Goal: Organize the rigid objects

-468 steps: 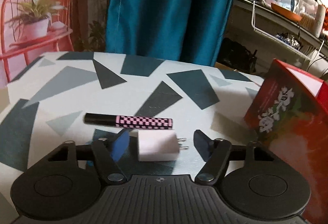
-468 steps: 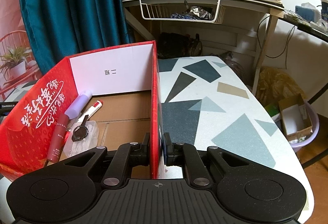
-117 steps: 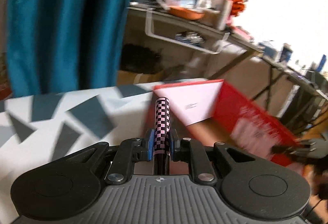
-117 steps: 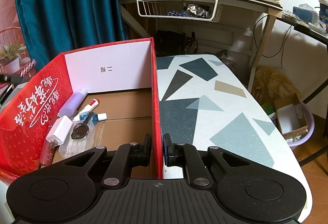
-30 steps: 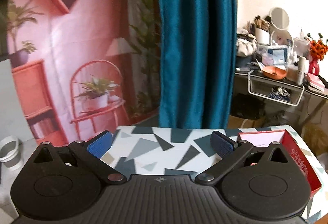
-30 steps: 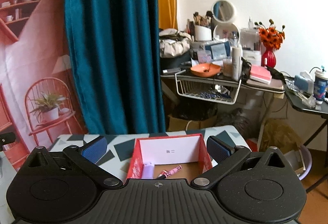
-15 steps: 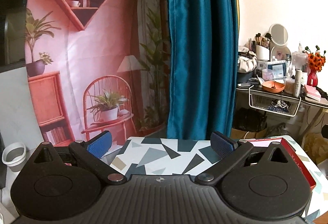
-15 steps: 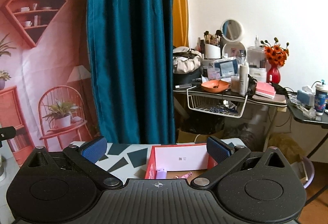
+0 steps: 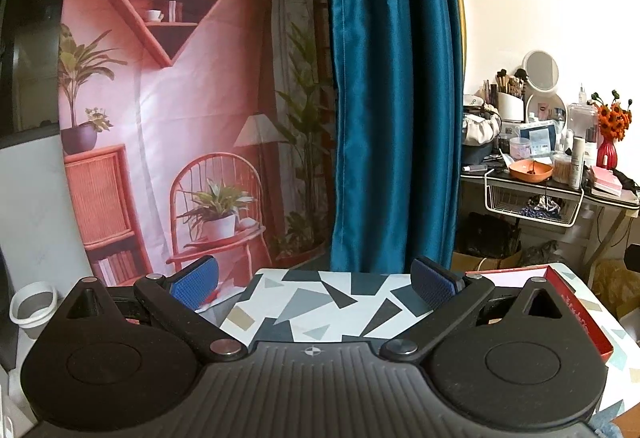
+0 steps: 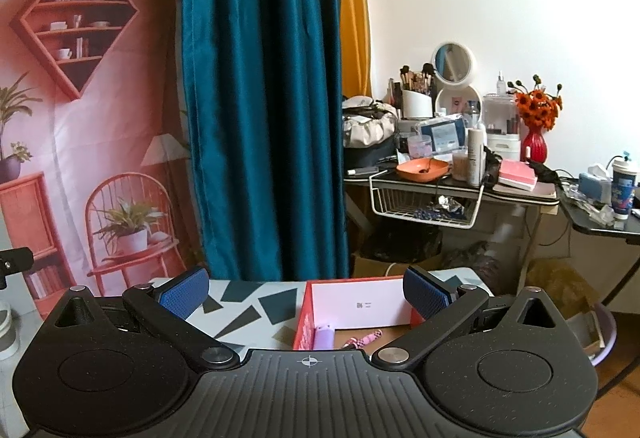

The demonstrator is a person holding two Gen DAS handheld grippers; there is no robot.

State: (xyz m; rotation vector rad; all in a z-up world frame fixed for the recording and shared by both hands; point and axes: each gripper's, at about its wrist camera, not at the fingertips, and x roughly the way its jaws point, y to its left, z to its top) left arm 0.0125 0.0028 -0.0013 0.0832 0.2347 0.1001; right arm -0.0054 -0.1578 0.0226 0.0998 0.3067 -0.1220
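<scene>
Both grippers are raised high and far back from the patterned table (image 9: pixel 320 302). My left gripper (image 9: pixel 314 280) is open, nothing between its blue pads. My right gripper (image 10: pixel 306 292) is open too and holds nothing. The red box (image 10: pixel 304 322) with a white inner wall stands on the table below the right gripper; in the left wrist view the red box (image 9: pixel 576 314) sits at the table's right end. Inside it I see a lilac tube (image 10: pixel 323 336) and the pink checkered pen (image 10: pixel 366 338); the rest of its contents is hidden behind the gripper body.
A teal curtain (image 10: pixel 264 109) hangs behind the table, with a pink printed backdrop (image 9: pixel 180 117) to its left. A cluttered desk (image 10: pixel 460 173) with a wire basket, mirror and red vase stands at the right. A white bucket (image 9: pixel 32 308) sits on the floor at left.
Both grippers have risen and drawn further back from the table, so the box and table look smaller and lower. Both stay open and hold nothing.
</scene>
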